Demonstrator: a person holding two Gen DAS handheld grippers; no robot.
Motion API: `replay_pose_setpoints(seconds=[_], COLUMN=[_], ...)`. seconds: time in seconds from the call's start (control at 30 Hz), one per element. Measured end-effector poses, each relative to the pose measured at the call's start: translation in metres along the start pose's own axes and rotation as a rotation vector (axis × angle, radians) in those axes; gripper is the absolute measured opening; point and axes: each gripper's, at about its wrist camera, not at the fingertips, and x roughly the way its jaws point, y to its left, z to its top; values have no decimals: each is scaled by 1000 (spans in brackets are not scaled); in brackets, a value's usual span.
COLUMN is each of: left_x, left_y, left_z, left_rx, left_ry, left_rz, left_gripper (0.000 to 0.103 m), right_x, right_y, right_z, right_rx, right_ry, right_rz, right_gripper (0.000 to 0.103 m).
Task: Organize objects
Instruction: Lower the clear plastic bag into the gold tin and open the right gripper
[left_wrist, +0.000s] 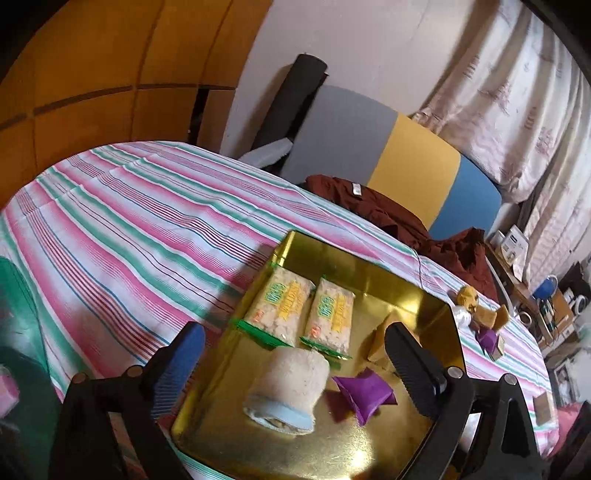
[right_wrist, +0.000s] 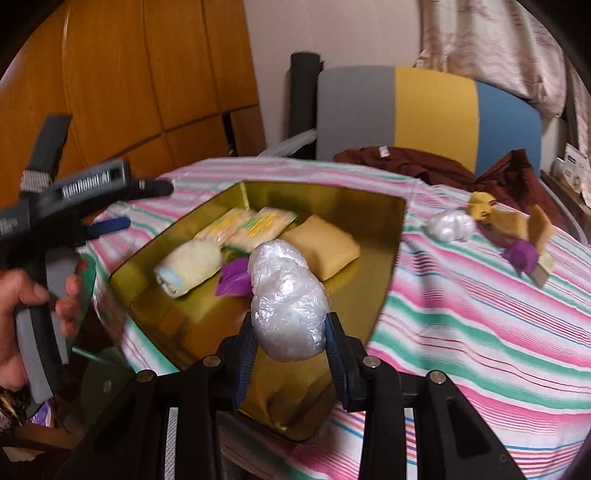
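Note:
A gold tin (left_wrist: 417, 291) (right_wrist: 384, 273) sits on the striped tablecloth. It holds two snack packets (left_wrist: 303, 312) (right_wrist: 247, 223), a rolled cloth (left_wrist: 286, 391) (right_wrist: 188, 267), a purple sachet (left_wrist: 365, 393) (right_wrist: 232, 282) and a tan pad (right_wrist: 319, 245). My left gripper (left_wrist: 295, 354) is open and empty above the tin's near side; it also shows in the right wrist view (right_wrist: 144, 205). My right gripper (right_wrist: 290, 332) is shut on a clear plastic-wrapped bundle (right_wrist: 286, 301) held over the tin.
More items lie on the cloth right of the tin: another plastic bundle (right_wrist: 448, 225), a yellow figure (right_wrist: 482, 205) (left_wrist: 467, 297), tan pieces (right_wrist: 511, 221) and a purple piece (right_wrist: 521, 254) (left_wrist: 487, 338). A brown garment (left_wrist: 391, 210) and a chair (right_wrist: 432, 107) stand behind.

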Motion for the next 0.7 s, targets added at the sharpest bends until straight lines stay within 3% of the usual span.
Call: replay_pose_setpoints(seconds=[0.23,0.47,0.6,0.7], left_x=[-18,-17,-19,-19], left_y=[21,34,34,34], left_z=[21,23,22,23], left_rx=[-42,-83,-81,-81], left_ry=[-63,-56,-58,-62], left_rz=[50,79,84,85], left_gripper=[101,101,101,101], right_x=[24,47,66,63], right_y=[20,52,63,59], right_z=[9,12,15,16], right_rx=[-27,-78,-21,38], right_ry=[63,141,211,202], right_rz=[57,116,166,192], right_gripper=[35,37,45,48])
